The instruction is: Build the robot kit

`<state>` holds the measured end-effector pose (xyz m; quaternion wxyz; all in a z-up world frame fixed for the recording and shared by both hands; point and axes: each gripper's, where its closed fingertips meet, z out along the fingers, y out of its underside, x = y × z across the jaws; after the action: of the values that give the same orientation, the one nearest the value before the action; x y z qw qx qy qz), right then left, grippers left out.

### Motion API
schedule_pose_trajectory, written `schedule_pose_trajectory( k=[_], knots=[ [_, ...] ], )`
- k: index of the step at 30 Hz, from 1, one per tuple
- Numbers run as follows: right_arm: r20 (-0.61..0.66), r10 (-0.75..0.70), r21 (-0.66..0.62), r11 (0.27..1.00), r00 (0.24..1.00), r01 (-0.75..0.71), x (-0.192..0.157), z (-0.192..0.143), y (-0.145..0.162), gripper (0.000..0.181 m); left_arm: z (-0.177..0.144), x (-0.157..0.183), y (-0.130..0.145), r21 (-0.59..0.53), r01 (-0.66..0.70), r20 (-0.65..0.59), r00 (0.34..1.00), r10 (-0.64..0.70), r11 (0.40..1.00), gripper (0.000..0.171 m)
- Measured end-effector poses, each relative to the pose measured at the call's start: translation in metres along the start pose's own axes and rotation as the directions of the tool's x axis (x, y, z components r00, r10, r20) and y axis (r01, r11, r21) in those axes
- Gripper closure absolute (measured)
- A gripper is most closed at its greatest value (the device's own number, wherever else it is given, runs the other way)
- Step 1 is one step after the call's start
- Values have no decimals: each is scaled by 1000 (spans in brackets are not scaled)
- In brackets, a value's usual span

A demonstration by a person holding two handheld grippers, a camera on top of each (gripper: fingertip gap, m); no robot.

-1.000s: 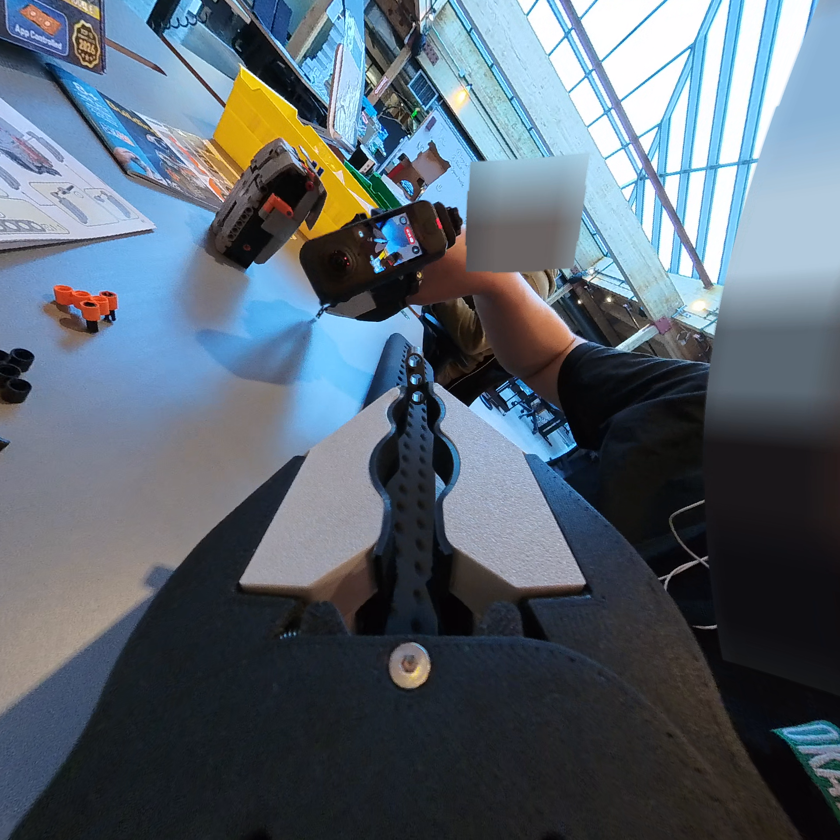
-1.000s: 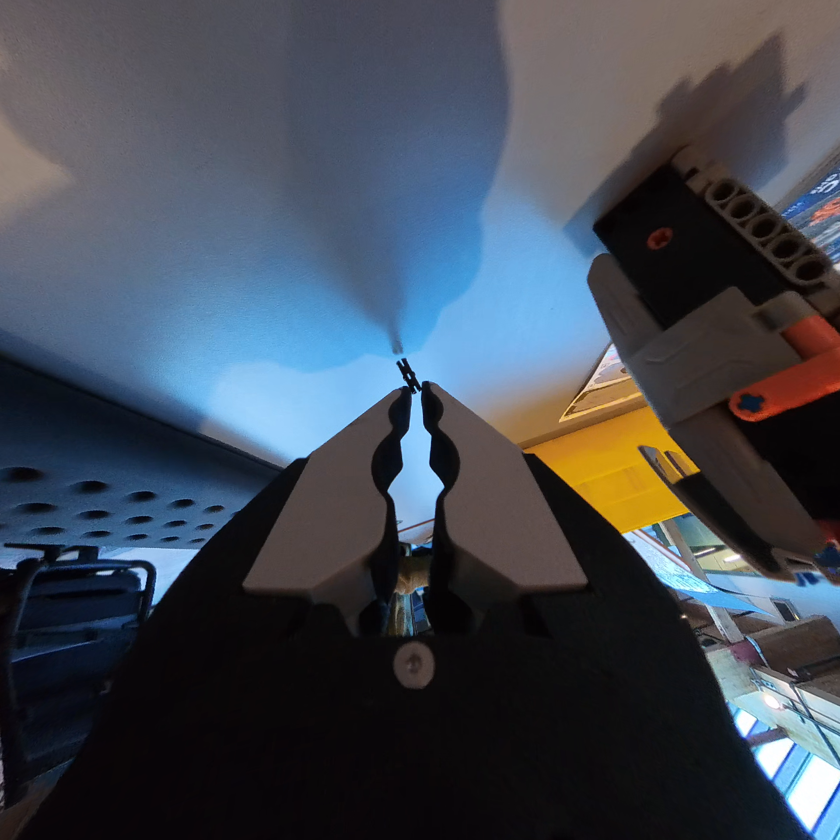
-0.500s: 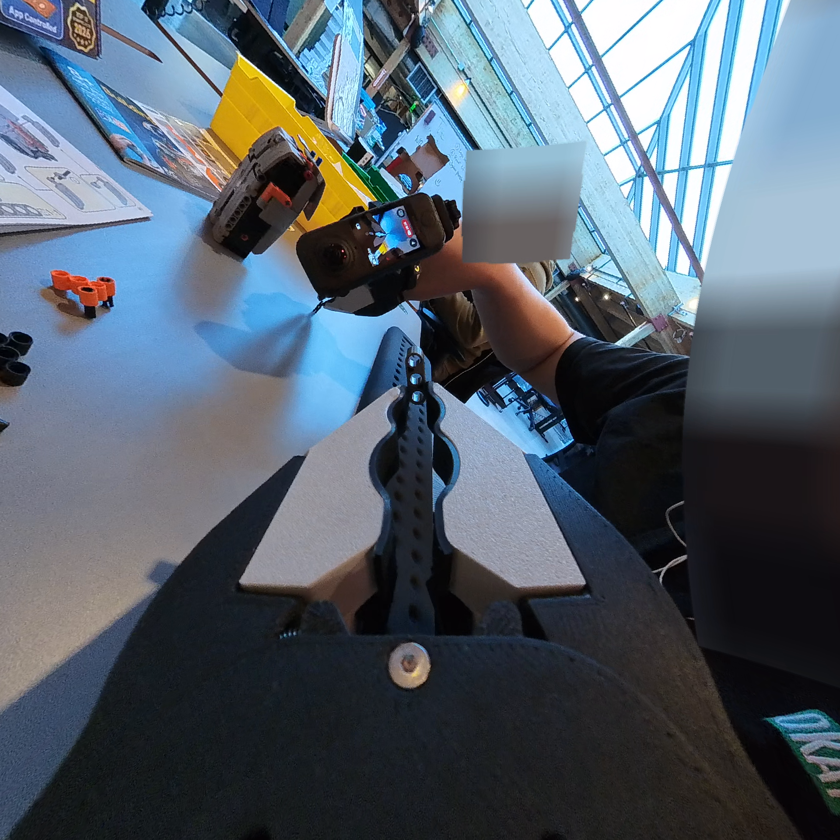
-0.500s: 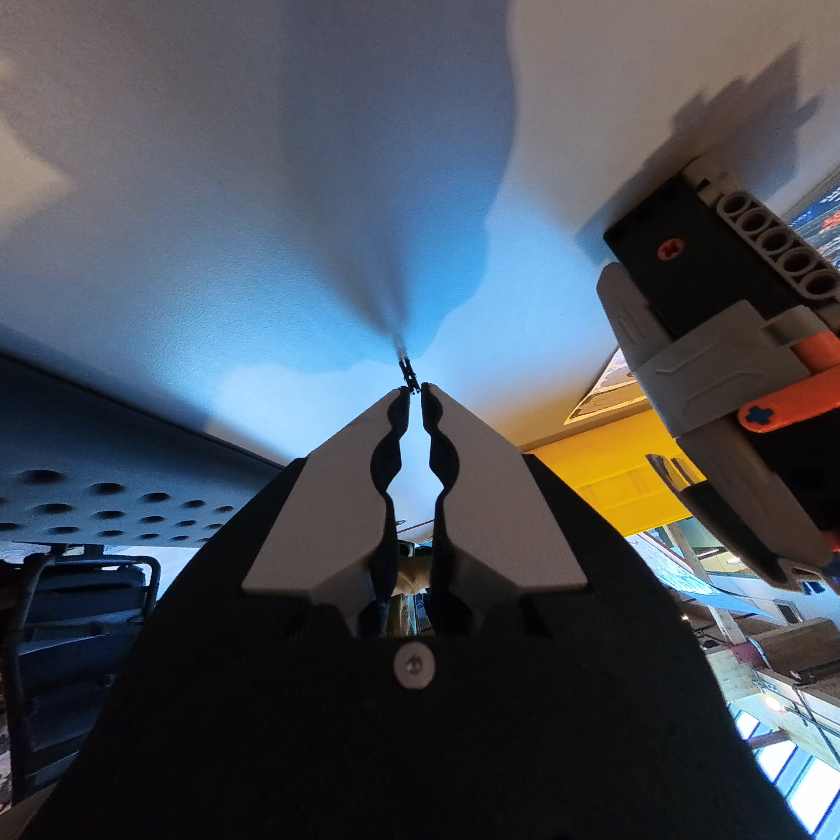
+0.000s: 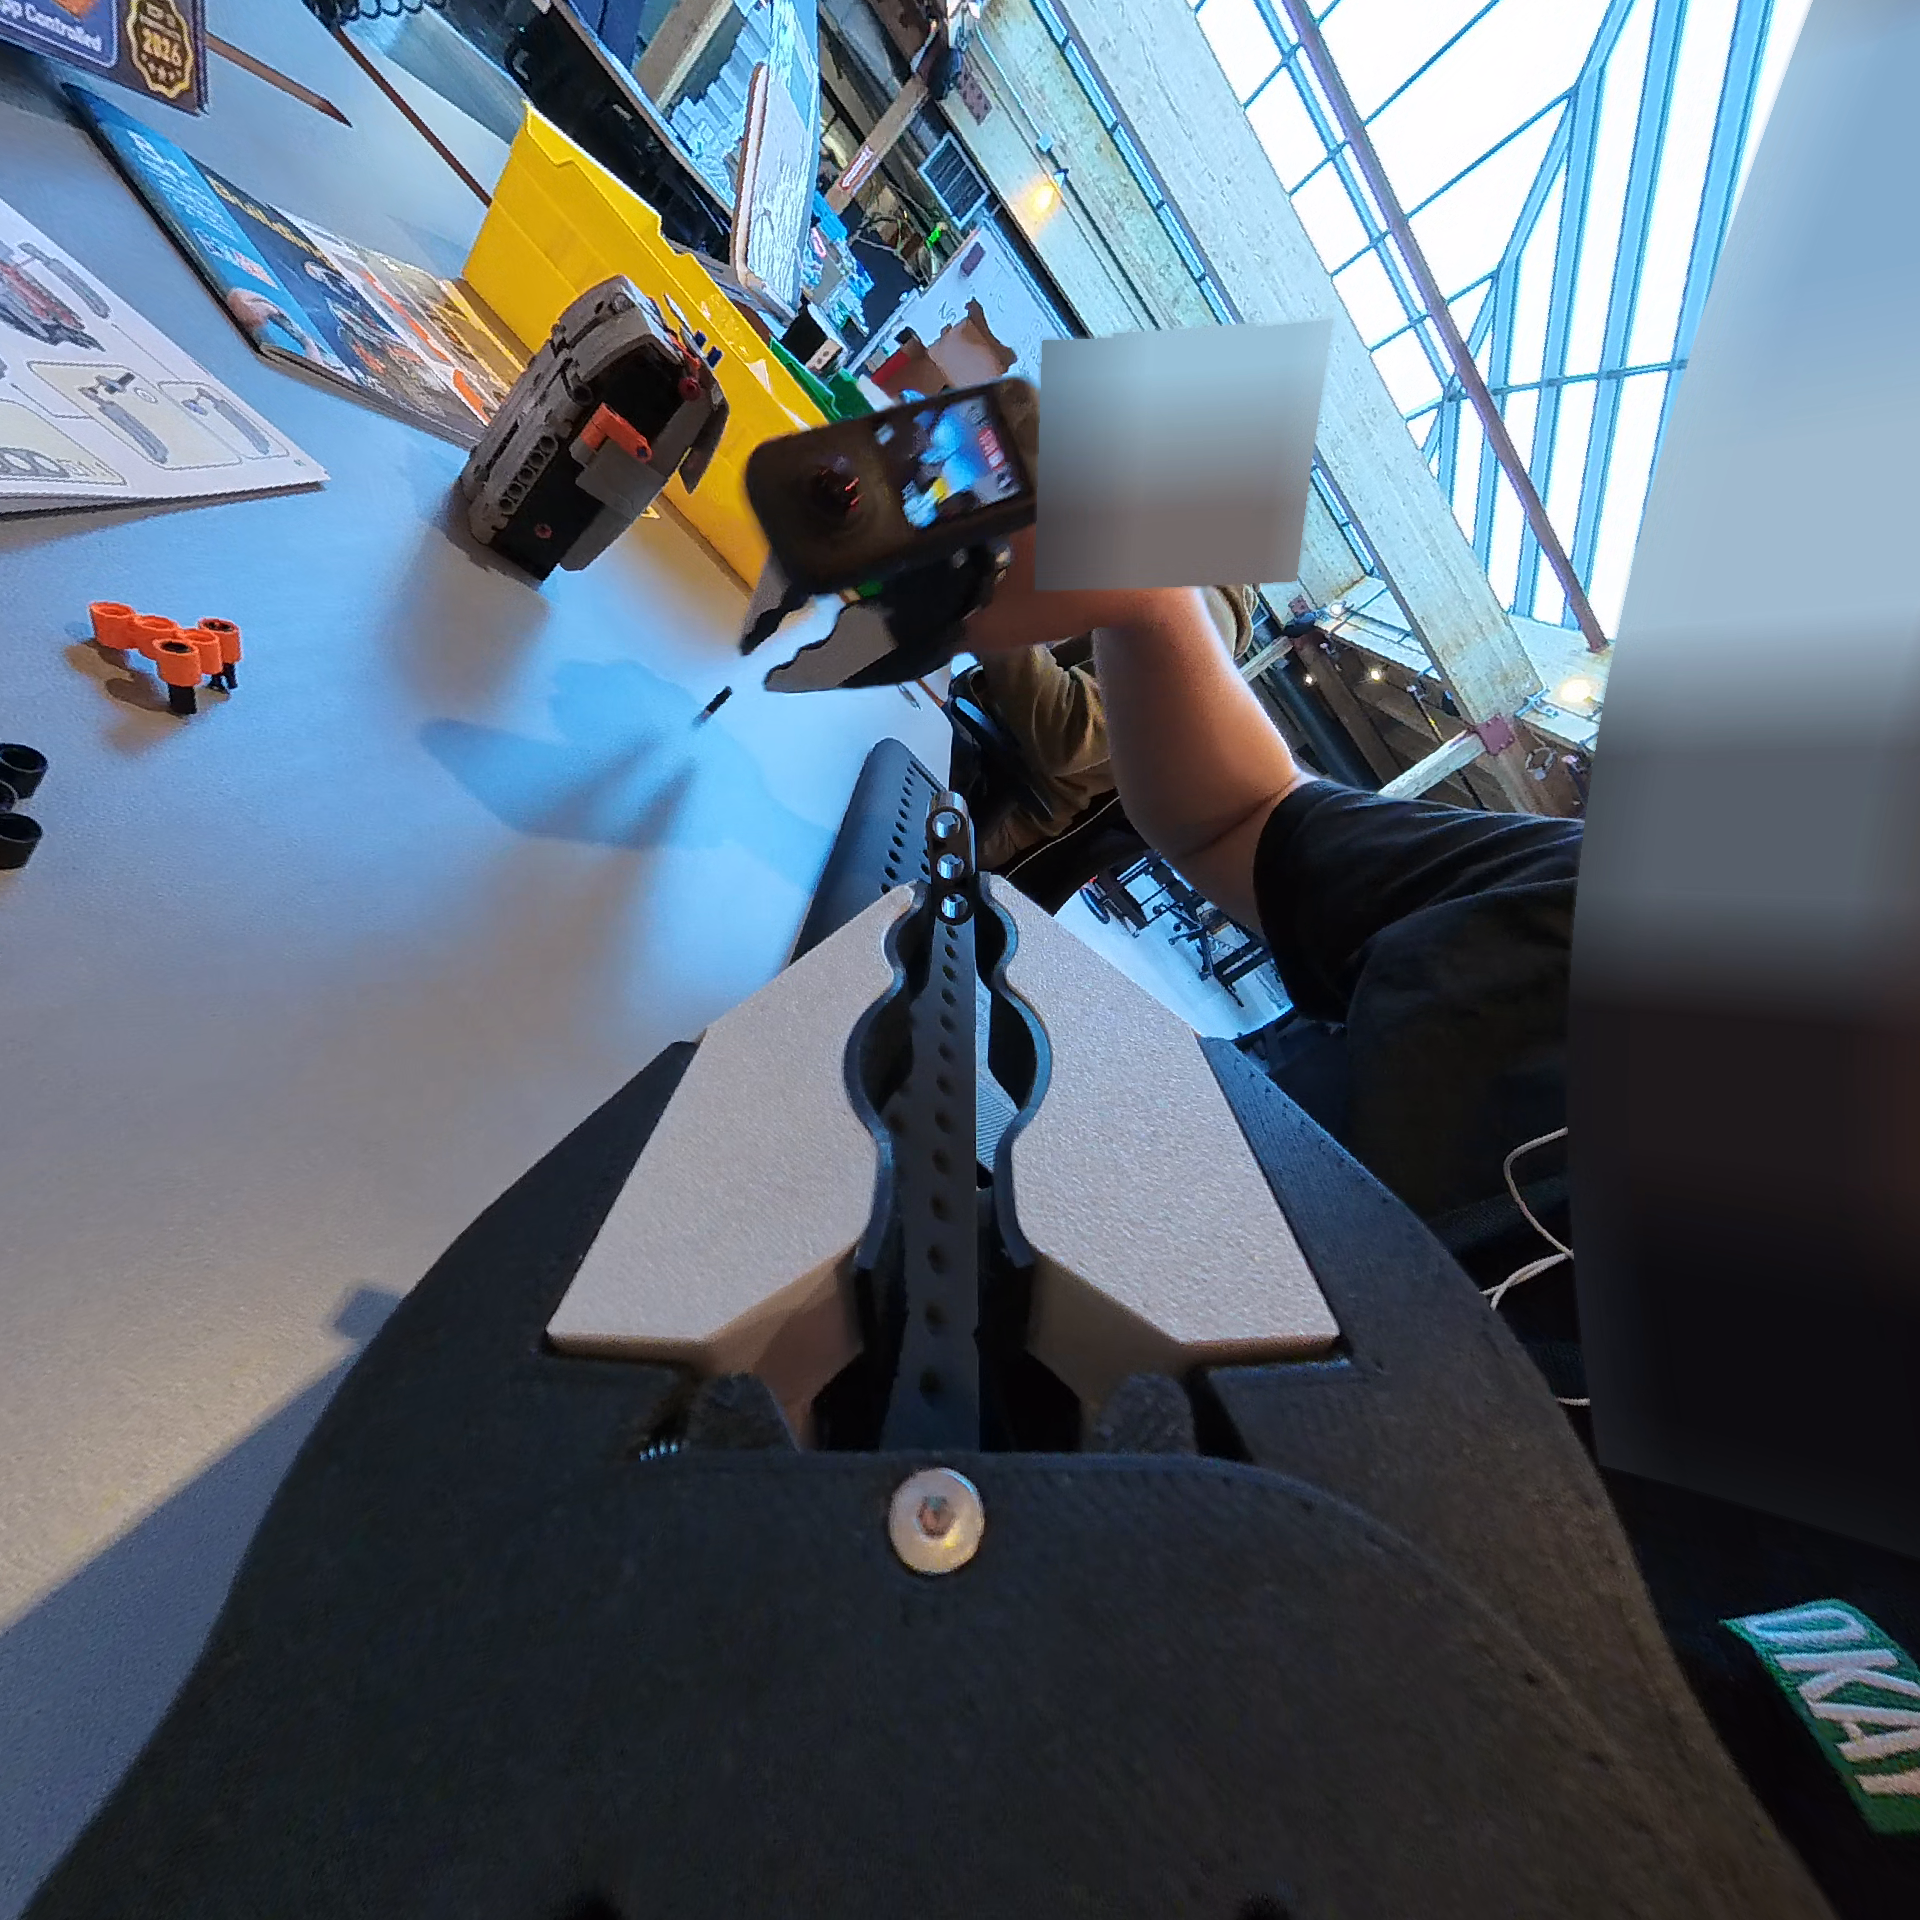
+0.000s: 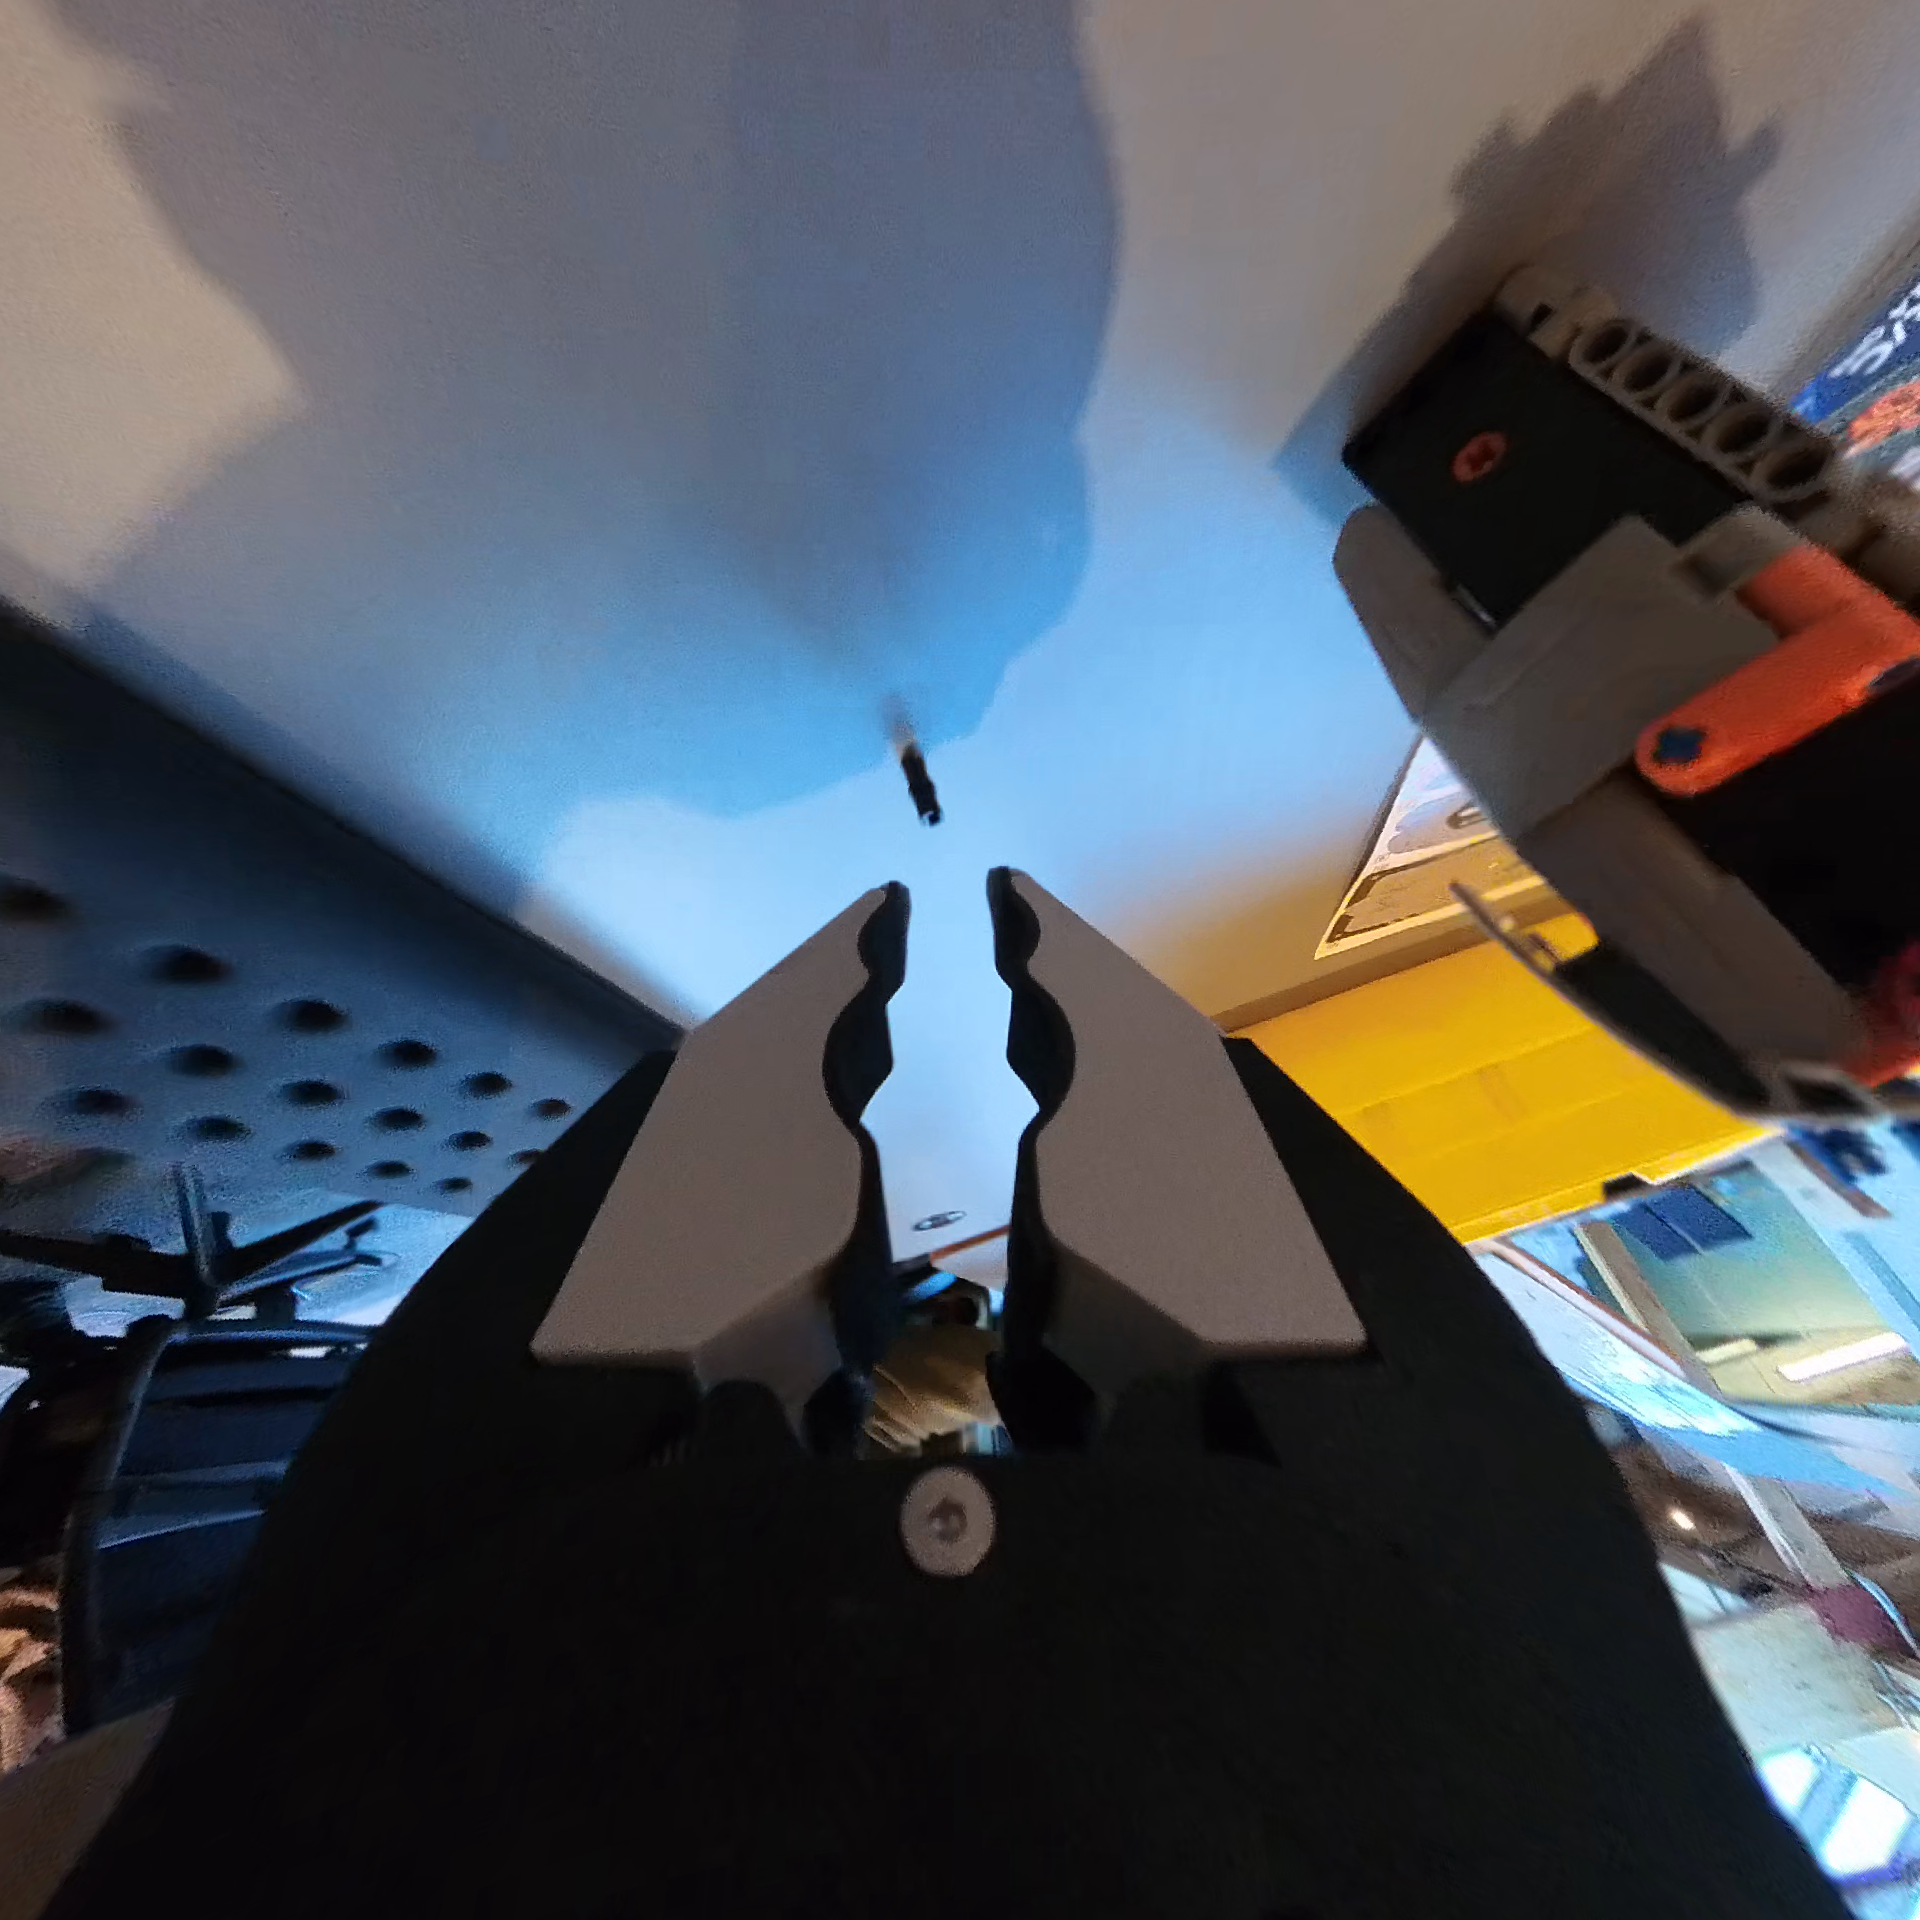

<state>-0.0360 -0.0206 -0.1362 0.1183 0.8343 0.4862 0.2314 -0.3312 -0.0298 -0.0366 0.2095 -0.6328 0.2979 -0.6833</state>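
Observation:
My left gripper (image 5: 951,894) is shut on a long black beam with holes (image 5: 940,1122) that stands up between the fingers, held over the near table edge. My right gripper (image 6: 948,883) is open and empty; it also shows in the left wrist view (image 5: 805,649), lifted off the grey table (image 5: 312,987). A small black pin (image 6: 920,774) lies on the table just beyond its fingertips, seen too in the left wrist view (image 5: 715,704). A grey and black block with orange parts (image 5: 592,457) stands to the right of the pin (image 6: 1621,665).
An orange connector piece (image 5: 166,644) and black rings (image 5: 16,805) lie at the left. Instruction sheets (image 5: 114,416) and a booklet (image 5: 301,281) lie farther back, beside a yellow bin (image 5: 623,270). A person's arm (image 5: 1226,748) and a black perforated chair back (image 6: 208,1039) are close. Across from one pair of fingers to the other is roughly 30 centimeters. The pin (image 6: 1621,665) is closer to my right gripper, around 9 centimeters from its tips; the left tips are 30 centimeters off.
My right gripper opened, let go of the small black pin and pulled back from the table. The pin now lies on the table. My left gripper kept its hold on the beam.

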Motion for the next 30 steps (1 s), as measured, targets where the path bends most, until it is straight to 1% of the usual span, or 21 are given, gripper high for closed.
schedule_pose_trajectory(
  k=[2,4,6,8,10,13,14,17,24,30],
  knots=[
    [42,30,74,997,999,-33,-2,-8,4,166,-1,0,0,1,-1,1,1000,1,1000,168],
    [70,55,210,975,996,-69,3,-16,3,164,-2,1,1,4,0,0,1000,0,1000,168],
    [105,10,379,924,994,-49,2,-22,-3,159,-2,0,1,3,0,-1,1000,0,1000,168],
    [113,-71,519,855,991,2,-1,-20,-7,157,-2,0,3,-5,2,-2,1000,-2,1000,168],
    [130,-115,594,804,985,16,-4,-13,-9,158,-1,-1,3,-10,2,0,1000,-2,1000,168],
    [115,-132,640,768,985,28,0,0,-9,160,-1,-3,3,-7,11,14,1000,-11,1000,168],
    [127,-138,650,760,982,23,0,3,-9,160,-1,-3,3,-5,13,14,1000,-13,1000,168],
    [147,-154,683,730,977,13,-2,4,-13,160,0,-3,4,-10,16,25,1000,-16,1000,168],
    [146,-171,661,750,974,32,-3,13,-13,167,0,-4,3,-4,25,34,999,-25,1000,168],
    [164,-179,664,747,970,25,-4,14,-13,170,2,-4,3,-12,24,38,999,-23,1000,168]
  ],
)
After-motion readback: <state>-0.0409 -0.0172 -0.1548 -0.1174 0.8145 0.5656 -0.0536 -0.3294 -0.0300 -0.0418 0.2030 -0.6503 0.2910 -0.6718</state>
